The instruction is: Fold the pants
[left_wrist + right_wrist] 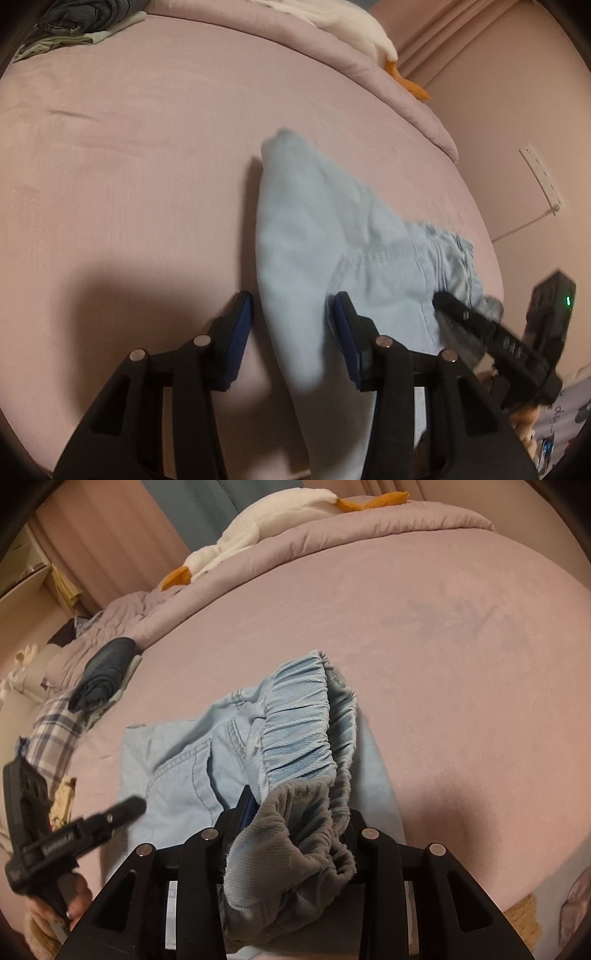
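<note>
Left tool: fingers apart, straddling a folded edge of cloth, pads not pressing it.
Pants: pale blue denim, grey fleecy lining, gathered elastic waist; bunched on the pink bed.
Right tool: clamped on the waistband, lifting it.

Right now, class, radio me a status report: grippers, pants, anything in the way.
Right gripper shut on waistband. Left gripper open, straddling a leg of the pants, pads clear. Pants lie on bed. Nothing in the way.
</note>
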Demonstrator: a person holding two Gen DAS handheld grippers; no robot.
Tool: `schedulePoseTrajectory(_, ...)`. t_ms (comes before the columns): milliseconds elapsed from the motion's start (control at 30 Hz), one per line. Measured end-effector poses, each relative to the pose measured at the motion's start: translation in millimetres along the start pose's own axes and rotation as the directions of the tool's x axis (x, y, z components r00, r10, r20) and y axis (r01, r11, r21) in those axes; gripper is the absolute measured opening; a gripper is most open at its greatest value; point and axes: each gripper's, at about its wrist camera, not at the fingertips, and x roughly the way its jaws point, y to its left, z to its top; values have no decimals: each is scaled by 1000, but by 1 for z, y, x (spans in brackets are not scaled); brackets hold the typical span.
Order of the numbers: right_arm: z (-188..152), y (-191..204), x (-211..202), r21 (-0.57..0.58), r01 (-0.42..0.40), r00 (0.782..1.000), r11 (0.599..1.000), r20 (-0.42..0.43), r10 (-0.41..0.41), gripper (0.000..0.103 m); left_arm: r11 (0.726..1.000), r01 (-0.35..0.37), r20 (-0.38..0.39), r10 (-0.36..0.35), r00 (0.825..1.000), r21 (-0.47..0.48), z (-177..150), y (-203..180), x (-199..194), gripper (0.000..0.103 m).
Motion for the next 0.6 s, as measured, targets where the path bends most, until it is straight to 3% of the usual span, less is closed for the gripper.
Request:
schedulePoseTrajectory(133,1,5,4,26,1,1000,1000,-16,-1,43,999,11,-14,-10,1000,52,-18,-5,-7,46)
schedulePoseTrajectory(267,-5,11,-3,-22,54,998,998,-16,-55,49,998,64,-38,-65,997,-14,-28,2,-13,46)
schedulePoseTrajectory(400,-10,13,-11,-29,80,997,996,-5,-80,50,997,69,-58,-70,996,-14,-38,-3,-20,46)
schedulePoseTrajectory(467,-11,10,-17,-28,100,995,995,12,-99,50,996,84,-72,-84,994,-11,-46,-8,-21,41)
schedulePoseTrajectory(500,-11,10,-19,-35,108,994,994,20,-108,50,996,93,-78,-93,993,-5,-49,-11,-20,32)
schedulePoseTrajectory(567,-13,11,-23,-53,78,997,996,29,-77,33,997,62,-68,-59,996,37,-55,-17,-20,31)
schedulePoseTrajectory(600,-14,11,-25,-57,67,997,996,33,-65,32,998,49,-62,-46,997,49,-57,-19,-21,31)
